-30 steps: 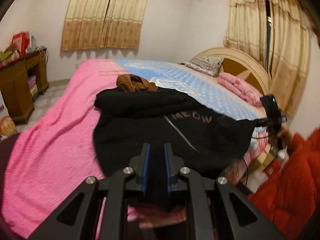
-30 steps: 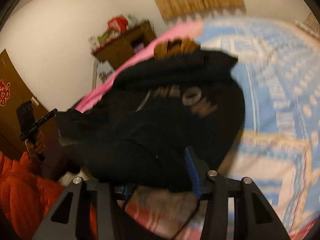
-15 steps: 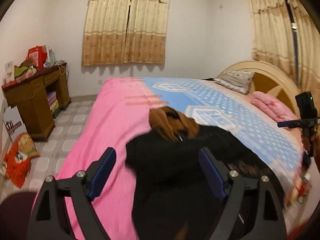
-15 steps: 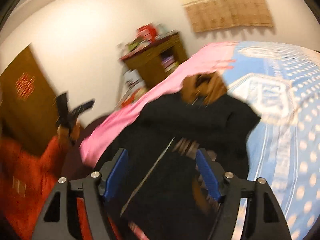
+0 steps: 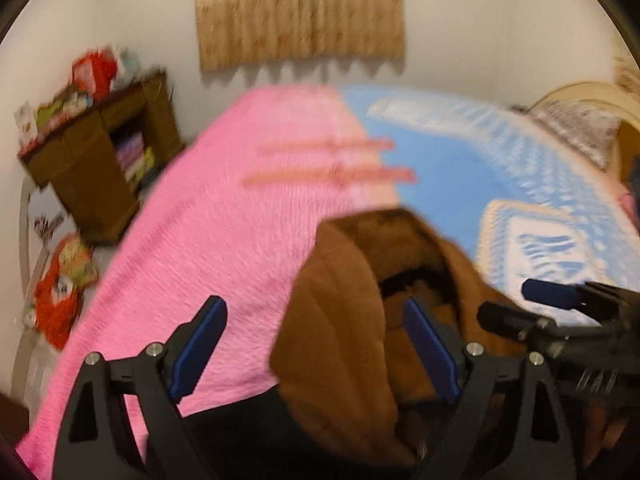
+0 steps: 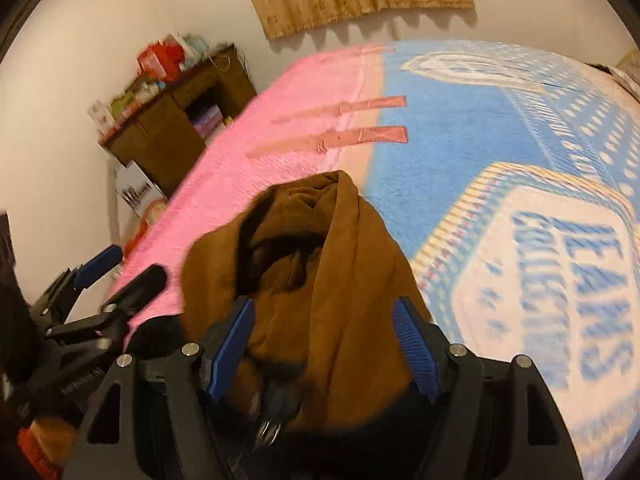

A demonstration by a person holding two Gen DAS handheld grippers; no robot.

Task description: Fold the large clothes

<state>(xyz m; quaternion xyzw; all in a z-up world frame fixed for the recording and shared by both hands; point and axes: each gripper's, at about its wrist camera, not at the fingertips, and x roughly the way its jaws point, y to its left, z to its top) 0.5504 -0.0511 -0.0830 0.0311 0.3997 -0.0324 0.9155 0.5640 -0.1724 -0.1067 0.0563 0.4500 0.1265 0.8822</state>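
A crumpled brown garment (image 5: 352, 304) (image 6: 304, 264) lies heaped on the bed, partly over the black garment (image 5: 240, 432) (image 6: 156, 332) nearer me. My left gripper (image 5: 316, 344) is open and empty, its right finger over the brown heap. My right gripper (image 6: 326, 348) is open and empty, its jaws either side of the brown heap's near part. Each gripper shows in the other's view: the right one (image 5: 560, 312) and the left one (image 6: 108, 276), close beside the heap.
The bed carries a pink and blue blanket (image 5: 224, 224) (image 6: 460, 128) with printed lettering. A brown wooden desk (image 5: 100, 160) (image 6: 172, 124) with clutter stands at the left wall. Curtains (image 5: 300, 12) hang on the far wall. A pillow and headboard (image 5: 580, 120) are at right.
A second ago both grippers were shut on the black garment. They let go of it, opened, and moved forward over the bed to the brown garment.
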